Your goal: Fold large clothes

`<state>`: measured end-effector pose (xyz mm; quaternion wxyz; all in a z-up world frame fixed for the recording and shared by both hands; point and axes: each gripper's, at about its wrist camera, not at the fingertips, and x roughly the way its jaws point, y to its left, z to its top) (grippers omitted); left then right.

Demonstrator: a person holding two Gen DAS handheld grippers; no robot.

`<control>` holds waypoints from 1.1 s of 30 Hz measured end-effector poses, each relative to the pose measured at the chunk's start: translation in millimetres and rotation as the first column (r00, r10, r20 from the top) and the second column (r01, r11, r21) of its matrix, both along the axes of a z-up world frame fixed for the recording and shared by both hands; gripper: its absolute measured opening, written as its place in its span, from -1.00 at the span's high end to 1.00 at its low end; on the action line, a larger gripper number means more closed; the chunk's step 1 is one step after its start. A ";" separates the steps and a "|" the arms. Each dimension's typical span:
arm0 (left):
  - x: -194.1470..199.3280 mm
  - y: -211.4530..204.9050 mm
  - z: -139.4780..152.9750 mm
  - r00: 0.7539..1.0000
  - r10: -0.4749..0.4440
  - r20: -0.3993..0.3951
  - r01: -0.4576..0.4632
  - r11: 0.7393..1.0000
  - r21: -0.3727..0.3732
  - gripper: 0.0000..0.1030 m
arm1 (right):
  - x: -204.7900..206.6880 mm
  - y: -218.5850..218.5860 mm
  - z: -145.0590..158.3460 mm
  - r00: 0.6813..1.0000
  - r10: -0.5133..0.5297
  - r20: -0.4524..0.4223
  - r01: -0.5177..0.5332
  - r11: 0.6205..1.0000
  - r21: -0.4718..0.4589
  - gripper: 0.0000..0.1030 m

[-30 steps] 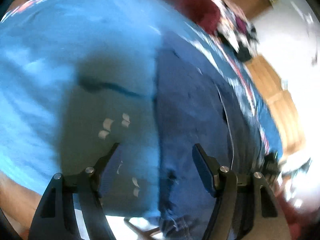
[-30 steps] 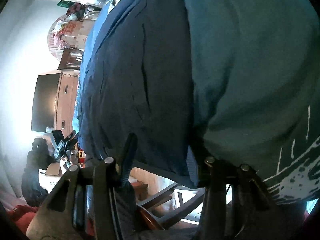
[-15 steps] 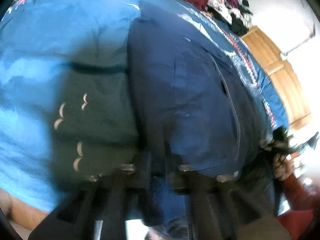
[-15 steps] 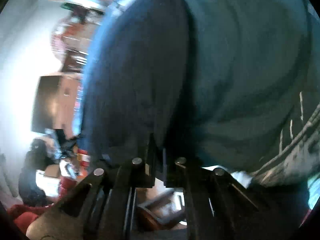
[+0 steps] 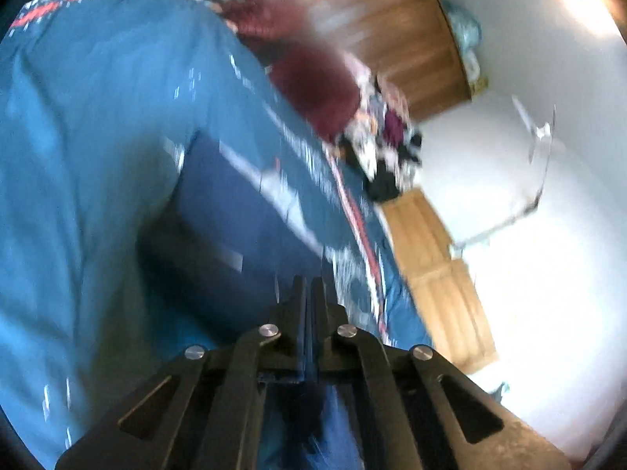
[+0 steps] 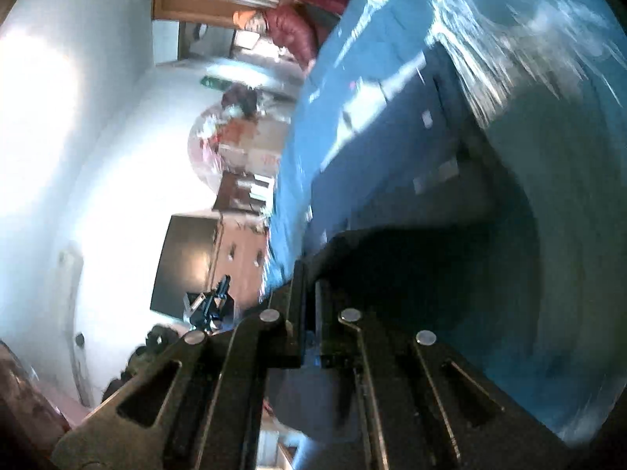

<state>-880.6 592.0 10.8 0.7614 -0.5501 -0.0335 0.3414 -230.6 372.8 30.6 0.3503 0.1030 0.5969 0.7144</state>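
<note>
Left wrist view shows the left gripper (image 5: 308, 293) pinched tight on the near edge of the dark blue garment (image 5: 243, 227), which lies on a blue bedspread (image 5: 86, 125). The spread's striped edge (image 5: 358, 227) runs along the right, and past it there is a white wall (image 5: 548, 235) and a wooden door (image 5: 435, 266). A dark red pile (image 5: 317, 82) sits at the far end. Right wrist view shows the right gripper (image 6: 309, 293) also clamped on the garment (image 6: 392, 180), with a teal cloth (image 6: 568, 235) beside it. Only this view shows a dark screen (image 6: 184, 258) and a cluttered shelf (image 6: 239, 145) to the left. Both views are blurry.
</note>
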 end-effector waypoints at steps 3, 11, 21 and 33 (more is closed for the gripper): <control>9.0 63.7 -0.6 0.998 0.039 -0.039 -0.039 0.999 -0.015 1.00 | 22.7 80.1 9.4 0.999 -0.031 0.021 0.031 1.000 -0.005 1.00; 56.0 107.8 -52.8 0.929 -0.142 -0.343 0.081 0.979 -0.184 0.79 | 14.1 160.6 -20.6 0.973 0.139 0.182 -0.113 0.983 -0.147 0.97; -29.9 -69.7 -125.1 0.911 -0.219 -0.350 0.096 0.937 -0.335 0.09 | 9.2 13.2 -93.7 0.971 0.138 0.196 -0.075 0.952 -0.295 0.14; 11.3 -91.2 -134.4 0.886 -0.353 -0.302 0.264 0.917 -0.298 0.09 | 9.6 -59.6 -120.2 0.976 0.130 0.177 -0.064 0.939 -0.339 0.13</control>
